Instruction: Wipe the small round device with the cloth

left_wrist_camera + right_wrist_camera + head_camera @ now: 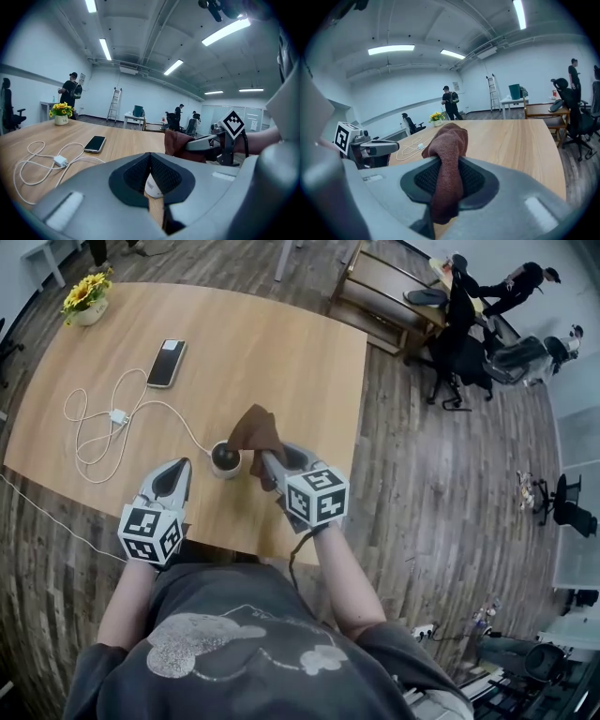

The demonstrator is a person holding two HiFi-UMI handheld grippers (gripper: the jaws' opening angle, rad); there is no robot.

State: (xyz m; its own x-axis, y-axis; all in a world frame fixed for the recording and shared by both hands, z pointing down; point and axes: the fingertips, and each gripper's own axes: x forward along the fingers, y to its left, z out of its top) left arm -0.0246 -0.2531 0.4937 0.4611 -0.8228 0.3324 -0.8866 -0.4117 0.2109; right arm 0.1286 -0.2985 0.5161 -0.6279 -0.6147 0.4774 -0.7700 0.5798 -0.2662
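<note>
Right gripper view had the right gripper [448, 174] clenched on the brown cloth [450, 140], which bunched above the jaws at frame centre. The left gripper [150, 157] was closed on nothing, just short of the small round device [153, 186]. Head view placed that device at lower centre, beside the cloth and near the surface's [281, 362] front edge. Unbraced, it would likely skid or tip under a wipe, or be tugged by its white cable [186, 423].

Phone [166, 363], charger cable [103, 423], flowers [86, 296] on table [281, 362].
</note>
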